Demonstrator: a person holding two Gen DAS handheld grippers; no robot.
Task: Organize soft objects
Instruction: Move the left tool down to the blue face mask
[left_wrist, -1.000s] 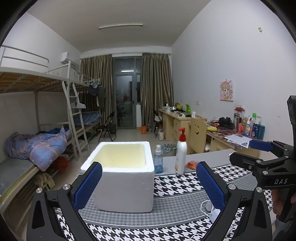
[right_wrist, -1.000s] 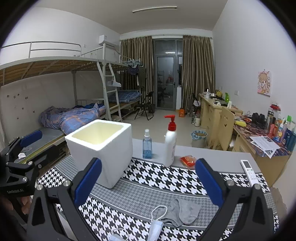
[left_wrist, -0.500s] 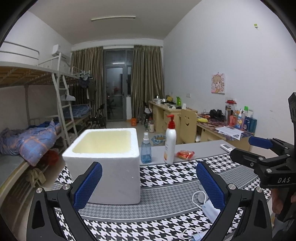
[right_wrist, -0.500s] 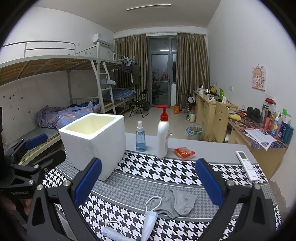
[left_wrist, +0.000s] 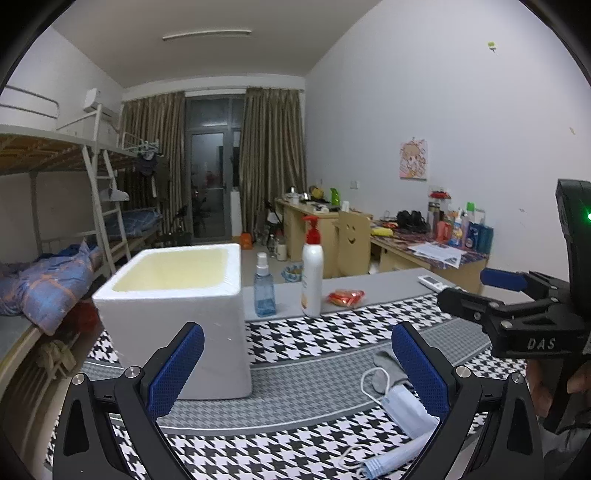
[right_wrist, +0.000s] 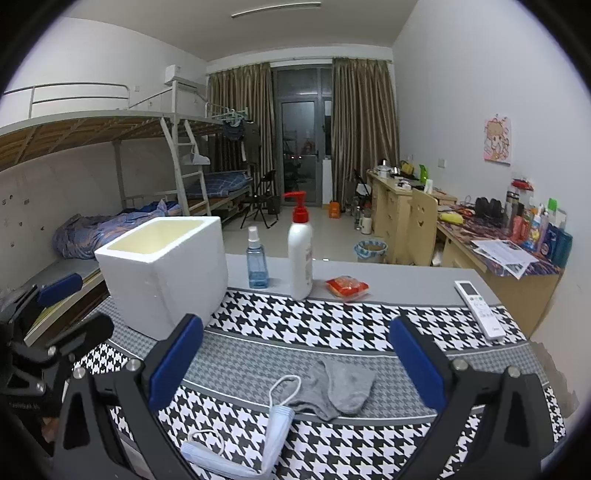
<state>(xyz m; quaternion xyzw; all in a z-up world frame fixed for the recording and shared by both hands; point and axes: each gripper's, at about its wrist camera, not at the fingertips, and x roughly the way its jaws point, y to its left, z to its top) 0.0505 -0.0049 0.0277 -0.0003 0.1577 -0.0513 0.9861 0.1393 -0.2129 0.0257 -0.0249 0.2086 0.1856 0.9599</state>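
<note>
Two bottles (right_wrist: 300, 254), one foam box (right_wrist: 162, 273), one sock (right_wrist: 340, 387), one mask (right_wrist: 273, 439).

foam box (right_wrist: 166, 273) open-topped, bottles (right_wrist: 300, 251) crowd its right side

We stand in a dorm room.
We see bunk beds (right_wrist: 110, 147) left, brown curtains (right_wrist: 362, 129) around a glass door (right_wrist: 299, 147), wooden desks (right_wrist: 402, 218) right.

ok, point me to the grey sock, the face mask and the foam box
grey sock (right_wrist: 345, 389), right wrist view, middle of the fabric
face mask (right_wrist: 275, 435), right wrist view, pleated blue body
foam box (right_wrist: 166, 280), right wrist view, front white wall
</note>
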